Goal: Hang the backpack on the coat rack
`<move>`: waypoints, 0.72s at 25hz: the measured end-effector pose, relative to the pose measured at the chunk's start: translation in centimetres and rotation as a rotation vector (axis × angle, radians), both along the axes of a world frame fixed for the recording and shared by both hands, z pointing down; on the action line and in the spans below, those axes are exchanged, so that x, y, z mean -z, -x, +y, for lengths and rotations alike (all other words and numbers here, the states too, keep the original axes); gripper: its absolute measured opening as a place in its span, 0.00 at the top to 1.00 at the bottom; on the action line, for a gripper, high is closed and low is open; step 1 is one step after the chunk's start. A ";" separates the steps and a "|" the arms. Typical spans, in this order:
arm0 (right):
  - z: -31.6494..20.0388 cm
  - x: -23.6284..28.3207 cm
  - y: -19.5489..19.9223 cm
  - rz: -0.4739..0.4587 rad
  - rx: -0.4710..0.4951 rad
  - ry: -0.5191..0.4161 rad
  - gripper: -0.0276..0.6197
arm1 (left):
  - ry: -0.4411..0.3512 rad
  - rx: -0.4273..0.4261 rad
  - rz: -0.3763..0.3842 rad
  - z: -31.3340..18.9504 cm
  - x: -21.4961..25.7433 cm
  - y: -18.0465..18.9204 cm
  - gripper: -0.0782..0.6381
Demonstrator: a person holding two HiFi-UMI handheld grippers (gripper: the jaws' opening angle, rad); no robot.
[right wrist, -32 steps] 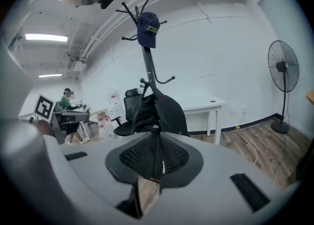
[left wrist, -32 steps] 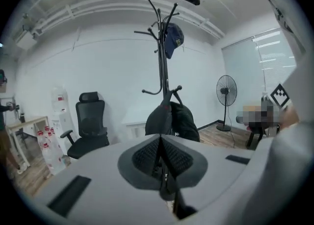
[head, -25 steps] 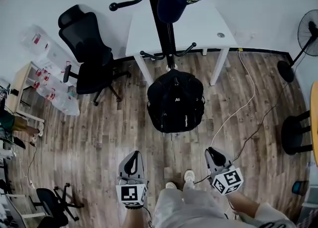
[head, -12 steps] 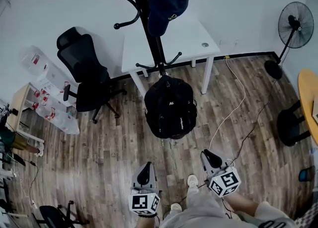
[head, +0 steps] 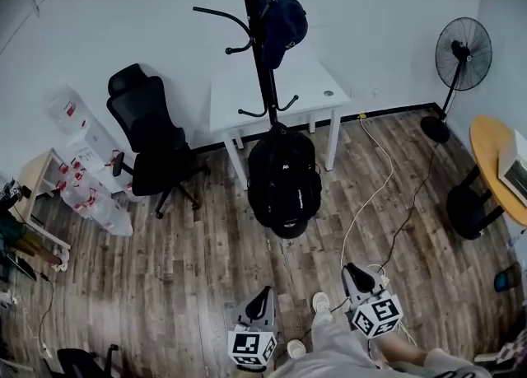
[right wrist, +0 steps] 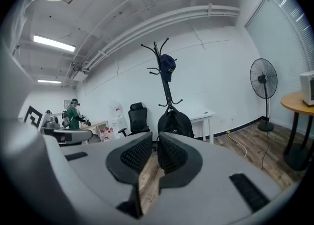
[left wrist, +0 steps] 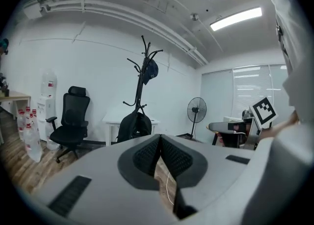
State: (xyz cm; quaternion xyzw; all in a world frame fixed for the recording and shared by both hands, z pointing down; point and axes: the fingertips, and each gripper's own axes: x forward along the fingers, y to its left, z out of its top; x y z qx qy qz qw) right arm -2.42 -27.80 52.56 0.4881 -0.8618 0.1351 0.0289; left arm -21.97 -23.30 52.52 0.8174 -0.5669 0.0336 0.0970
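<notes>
Both grippers sit lower in view than before, with the backpack [head: 284,183] well ahead at the coat rack [head: 262,47] foot. Left gripper [head: 263,294] is closed, empty; right gripper [head: 352,270] stands narrowly parted, empty.

The left gripper [head: 262,296] and right gripper [head: 355,273] have been drawn back, farther from the backpack [head: 284,187]; the coat rack [head: 262,55] and standing fan [head: 463,43] are now seen more fully.

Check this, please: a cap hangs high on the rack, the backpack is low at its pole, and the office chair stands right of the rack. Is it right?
One thing is wrong: the head view shows the office chair left of the rack, not right. The cap does hang high and the backpack is low at the pole.
</notes>
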 end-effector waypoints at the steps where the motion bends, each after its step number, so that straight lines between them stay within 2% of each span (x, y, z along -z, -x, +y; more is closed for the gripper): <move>1: 1.5 0.3 0.1 0.004 -0.004 -0.007 0.88 | 0.002 -0.010 0.008 1.4 -0.1 0.0 0.88; 6: 6.9 1.4 -0.4 0.000 -0.033 -0.029 0.88 | 0.021 -0.075 0.019 6.0 -1.0 -0.8 0.88; 10: 9.8 1.6 -2.3 -0.008 -0.056 -0.035 0.88 | 0.008 -0.118 0.025 8.2 -0.3 -2.9 0.88; 18: 14.2 2.9 -5.0 -0.026 0.016 -0.063 0.88 | -0.053 -0.094 0.018 12.9 2.3 -6.3 0.88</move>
